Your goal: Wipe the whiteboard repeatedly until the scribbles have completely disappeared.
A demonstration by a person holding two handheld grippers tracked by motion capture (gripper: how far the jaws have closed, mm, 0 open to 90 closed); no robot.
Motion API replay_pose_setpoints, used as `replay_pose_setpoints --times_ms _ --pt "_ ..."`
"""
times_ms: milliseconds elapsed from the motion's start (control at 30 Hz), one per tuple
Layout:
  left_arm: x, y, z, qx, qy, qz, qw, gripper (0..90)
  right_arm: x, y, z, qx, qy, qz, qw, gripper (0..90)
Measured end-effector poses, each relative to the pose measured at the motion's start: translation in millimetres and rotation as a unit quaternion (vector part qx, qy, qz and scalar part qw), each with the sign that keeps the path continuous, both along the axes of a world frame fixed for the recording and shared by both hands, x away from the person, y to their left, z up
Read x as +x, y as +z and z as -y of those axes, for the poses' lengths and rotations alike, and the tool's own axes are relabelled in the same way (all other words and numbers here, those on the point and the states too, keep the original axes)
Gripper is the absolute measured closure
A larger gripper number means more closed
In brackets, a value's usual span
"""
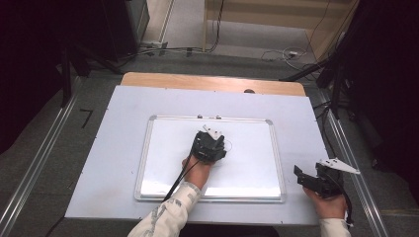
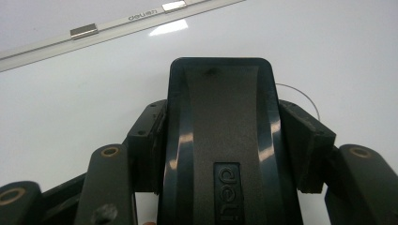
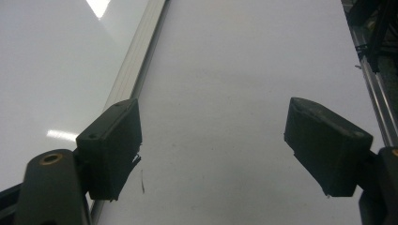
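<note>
My left gripper (image 1: 213, 139) clamps the eraser (image 2: 220, 140) on the whiteboard (image 1: 257, 173); right gripper (image 3: 213, 150) wide open, empty.

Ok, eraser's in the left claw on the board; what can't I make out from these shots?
- Underside of the eraser: hidden by its own black back in the left gripper view, so contact with the whiteboard cannot be told.
- Eraser in the high view: covered by the left claw and hand.
- Thin curved line beside the eraser: partly behind the claw's pad; mark or thread, too fine to tell.
- Right claw: open, empty.
</note>
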State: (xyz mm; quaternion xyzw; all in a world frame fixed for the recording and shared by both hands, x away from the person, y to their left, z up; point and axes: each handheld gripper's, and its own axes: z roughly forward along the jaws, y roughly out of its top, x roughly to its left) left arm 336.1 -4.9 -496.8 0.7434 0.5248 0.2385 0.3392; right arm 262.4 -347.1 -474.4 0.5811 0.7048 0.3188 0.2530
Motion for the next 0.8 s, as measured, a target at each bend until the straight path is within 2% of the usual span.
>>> replay_pose_setpoints --times_ms 800 --pt "13.0 0.7 23.4 0.006 -0.015 -0.001 0.9999 40.6 0.0 0.1 0.1 0.003 0.000 0.000 1.0000 18.4"
